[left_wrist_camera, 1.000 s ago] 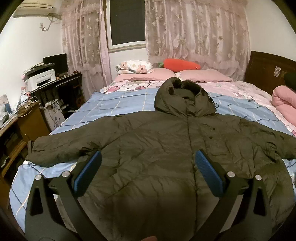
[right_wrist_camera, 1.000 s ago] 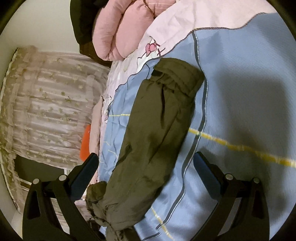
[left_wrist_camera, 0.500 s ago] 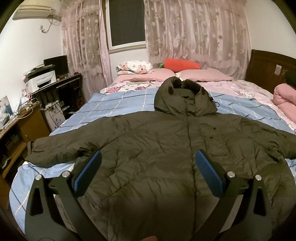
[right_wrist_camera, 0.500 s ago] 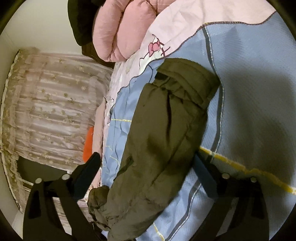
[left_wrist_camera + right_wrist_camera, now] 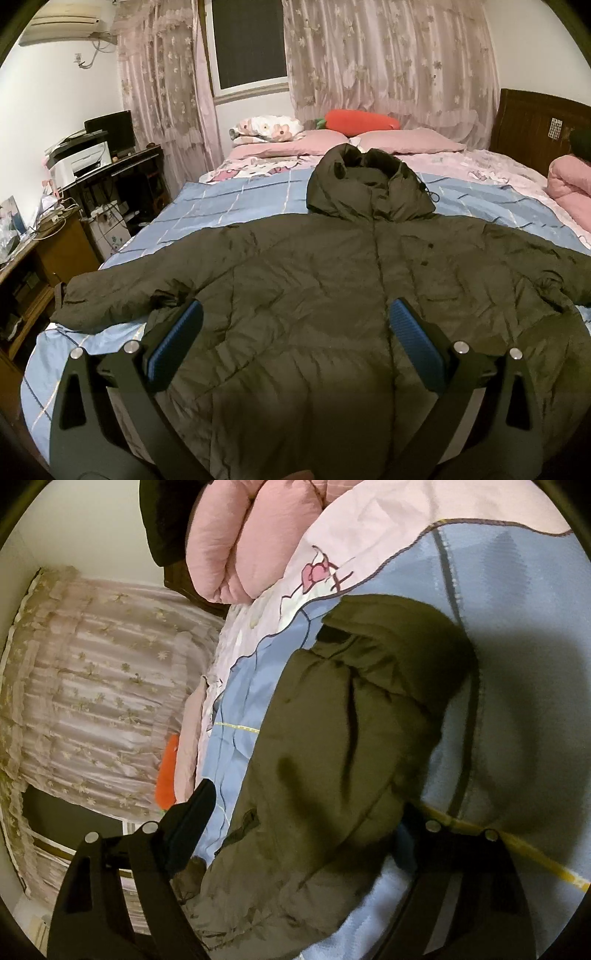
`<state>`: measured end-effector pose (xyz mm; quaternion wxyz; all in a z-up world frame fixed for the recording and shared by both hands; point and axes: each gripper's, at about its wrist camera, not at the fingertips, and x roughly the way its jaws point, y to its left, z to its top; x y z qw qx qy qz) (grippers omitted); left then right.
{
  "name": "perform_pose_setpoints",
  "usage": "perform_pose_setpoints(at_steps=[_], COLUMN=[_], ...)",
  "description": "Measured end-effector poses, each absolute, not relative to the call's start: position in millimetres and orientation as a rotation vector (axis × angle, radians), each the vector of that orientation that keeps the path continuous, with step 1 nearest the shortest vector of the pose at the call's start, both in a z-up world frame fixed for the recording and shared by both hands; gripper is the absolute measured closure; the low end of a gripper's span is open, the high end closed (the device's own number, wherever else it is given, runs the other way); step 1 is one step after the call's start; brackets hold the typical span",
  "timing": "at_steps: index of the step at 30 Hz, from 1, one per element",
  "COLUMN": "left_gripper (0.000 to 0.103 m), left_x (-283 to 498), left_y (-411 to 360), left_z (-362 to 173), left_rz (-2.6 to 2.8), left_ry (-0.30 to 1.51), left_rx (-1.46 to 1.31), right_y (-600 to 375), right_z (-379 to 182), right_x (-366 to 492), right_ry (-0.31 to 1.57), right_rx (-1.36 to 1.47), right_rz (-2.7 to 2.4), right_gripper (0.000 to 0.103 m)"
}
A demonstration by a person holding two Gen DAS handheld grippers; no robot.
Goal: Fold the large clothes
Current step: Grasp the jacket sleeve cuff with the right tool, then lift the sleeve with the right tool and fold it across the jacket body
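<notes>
Fingers apart on both: left gripper (image 5: 293, 343) hangs over the coat (image 5: 332, 295), right gripper (image 5: 303, 834) straddles its sleeve (image 5: 340, 738), not clamped. Coat lies flat on the bed (image 5: 229, 192), sleeves out. No fold made yet; all folding remains.

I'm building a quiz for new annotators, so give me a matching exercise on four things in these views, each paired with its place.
Things:
1. jacket
2. carrot cushion
3. printer
4. right gripper

Places:
A. on the desk beside the bed
B. open around the jacket's sleeve
C. spread flat on the blue sheet
D. behind the pink pillows

Pairs: 1-C, 2-D, 3-A, 4-B
</notes>
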<state>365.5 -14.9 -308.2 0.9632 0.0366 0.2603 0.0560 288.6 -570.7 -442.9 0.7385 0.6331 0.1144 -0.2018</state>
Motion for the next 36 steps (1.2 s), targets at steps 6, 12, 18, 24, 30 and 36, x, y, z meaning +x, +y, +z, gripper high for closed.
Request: perform_pose_setpoints(at_steps=[6,12,18,24,30,36], left_gripper=[0.002,0.002,0.002,0.002,0.002,0.002], left_x=[366,366,366,367,366,368], left_y=[-15,-14,-16,-20,-23,-22], left_z=[-311,-313,-314,-316,-317,-317], left_rz=[0.119,0.116,0.116,0.111,0.110,0.113], left_ry=[0.531,0.535,0.537,0.543,0.534,0.542], left_rx=[0.077,0.077,0.089,0.090,0.093,0.084], right_y=[-575,-580,-582,-582,-582,-579], right_z=[-445,-449,-456,-458,-460,-444], right_x=[299,298,294,293,293,295], right_ry=[0.228,0.213,0.203,0.201,0.177,0.169], right_rx=[1.393,1.408,1.410,1.415,1.418,1.351], right_rz=[-0.422,-0.437,-0.469,-0.475,-0.462,-0.449], right_gripper=[0.023,0.034,0.054,0.067,0.087,0.094])
